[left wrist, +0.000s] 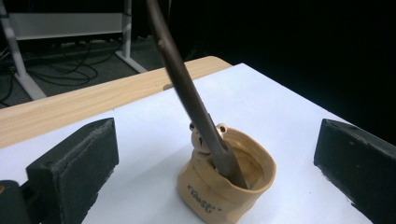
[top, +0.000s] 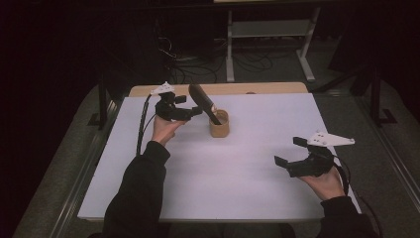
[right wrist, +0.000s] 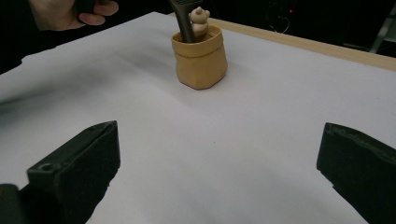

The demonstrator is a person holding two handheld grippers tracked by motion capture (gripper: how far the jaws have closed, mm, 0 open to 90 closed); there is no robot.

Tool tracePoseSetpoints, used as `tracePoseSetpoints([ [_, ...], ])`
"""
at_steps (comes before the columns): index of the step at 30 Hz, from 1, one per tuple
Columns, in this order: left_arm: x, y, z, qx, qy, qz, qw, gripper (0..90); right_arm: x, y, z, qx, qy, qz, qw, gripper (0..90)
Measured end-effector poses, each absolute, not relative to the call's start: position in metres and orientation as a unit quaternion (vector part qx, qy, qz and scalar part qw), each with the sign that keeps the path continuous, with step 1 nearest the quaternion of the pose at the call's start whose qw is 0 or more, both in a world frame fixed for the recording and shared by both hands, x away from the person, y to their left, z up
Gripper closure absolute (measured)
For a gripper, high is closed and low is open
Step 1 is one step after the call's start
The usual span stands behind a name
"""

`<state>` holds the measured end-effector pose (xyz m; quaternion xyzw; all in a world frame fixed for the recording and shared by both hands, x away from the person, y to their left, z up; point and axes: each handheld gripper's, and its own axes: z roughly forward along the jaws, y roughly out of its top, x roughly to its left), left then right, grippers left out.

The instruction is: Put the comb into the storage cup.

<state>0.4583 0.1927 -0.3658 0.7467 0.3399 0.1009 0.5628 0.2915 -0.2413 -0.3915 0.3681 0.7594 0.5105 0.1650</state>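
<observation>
A dark lab room for recording tests

Behind the desk [top: 257,163] with its white top, black cables [top: 198,62] lie tangled on the floor, next to the legs of a white metal stand [top: 267,29].

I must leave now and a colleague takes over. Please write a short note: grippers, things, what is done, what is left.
Left gripper: open, holding nothing, just beside the spoon.
Right gripper: open, holding nothing, over the white board at the right.
Spoon: stands tilted in the tan cup, near the back middle.
Done: spoon is in the cup.
Left: probably only to draw the left gripper back.
</observation>
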Motion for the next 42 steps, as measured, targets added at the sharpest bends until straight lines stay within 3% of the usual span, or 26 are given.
tracePoseSetpoints([
  [42, 0.41, 0.254, -0.36, 0.738, 0.346, 0.138, 0.563, 0.0, 0.292, -0.242, -0.393, 0.368, 0.76, 0.509, 0.167, 0.0],
])
